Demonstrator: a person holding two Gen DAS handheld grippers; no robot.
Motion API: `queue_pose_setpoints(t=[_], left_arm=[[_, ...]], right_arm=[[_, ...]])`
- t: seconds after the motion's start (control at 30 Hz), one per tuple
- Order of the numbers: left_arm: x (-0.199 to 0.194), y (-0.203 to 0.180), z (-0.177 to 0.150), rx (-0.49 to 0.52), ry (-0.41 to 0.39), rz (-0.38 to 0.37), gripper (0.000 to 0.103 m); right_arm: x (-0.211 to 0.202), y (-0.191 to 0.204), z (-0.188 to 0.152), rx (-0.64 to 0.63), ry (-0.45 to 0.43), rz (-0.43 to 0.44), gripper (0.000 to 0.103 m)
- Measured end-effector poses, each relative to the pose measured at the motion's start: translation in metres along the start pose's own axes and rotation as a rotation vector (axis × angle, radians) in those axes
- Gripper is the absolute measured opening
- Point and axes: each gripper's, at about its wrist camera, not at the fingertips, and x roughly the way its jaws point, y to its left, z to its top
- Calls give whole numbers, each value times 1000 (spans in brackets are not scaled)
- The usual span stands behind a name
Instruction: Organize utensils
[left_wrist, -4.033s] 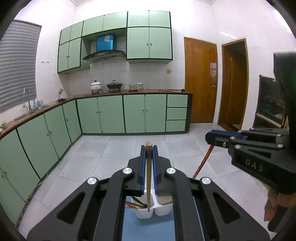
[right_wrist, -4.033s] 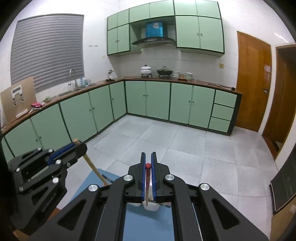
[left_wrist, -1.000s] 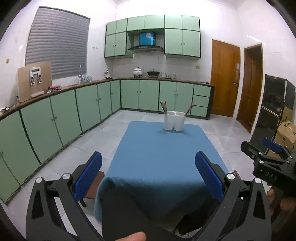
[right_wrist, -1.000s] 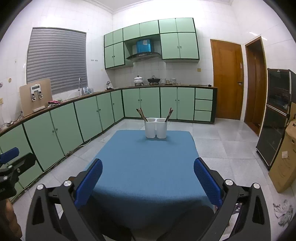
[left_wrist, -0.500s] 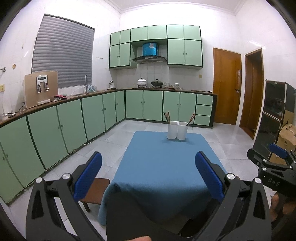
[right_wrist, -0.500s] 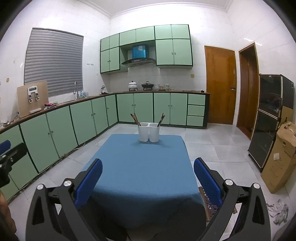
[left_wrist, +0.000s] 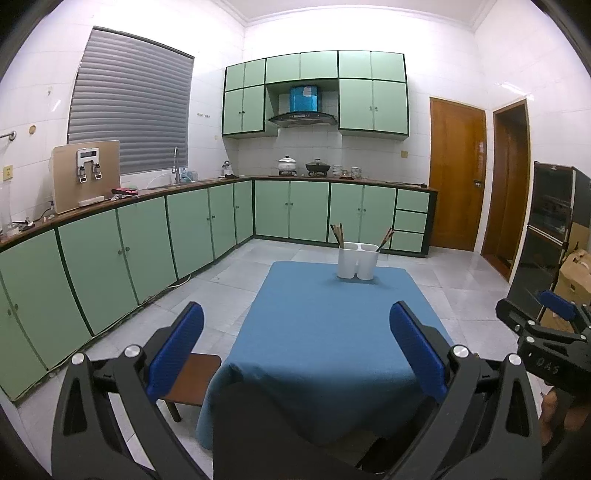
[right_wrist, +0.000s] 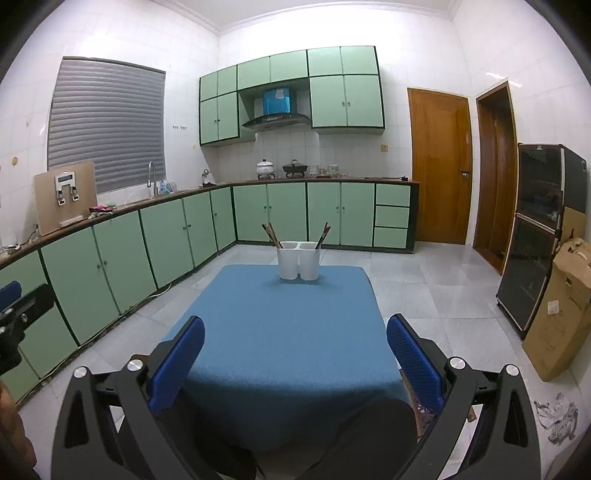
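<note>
wooden chopsticks (right_wrist: 272, 232) stand in the white plastic twin-cup holder (right_wrist: 298, 264) at the far end of the blue cloth tabletop (right_wrist: 280, 332), left bundle leaning left, the right one (right_wrist: 323, 232) leaning right. left tool (left_wrist: 295, 332) and right tool (right_wrist: 294, 341) gape wide, empty, well apart from the holder.

The left tool (left_wrist: 295, 334) hung spread wide and empty over the blue-clothed tabletop (left_wrist: 332, 325). At its far end stood a white two-compartment holder (left_wrist: 357, 260) with chopsticks (left_wrist: 338, 233) in both.
</note>
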Motion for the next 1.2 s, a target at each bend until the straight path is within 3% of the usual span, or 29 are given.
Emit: queue_pose_setpoints(t=[1.2], left_arm=[[4, 10, -3, -15, 2, 0, 98]], right_arm=[[-3, 6, 0, 13, -7, 10, 97]])
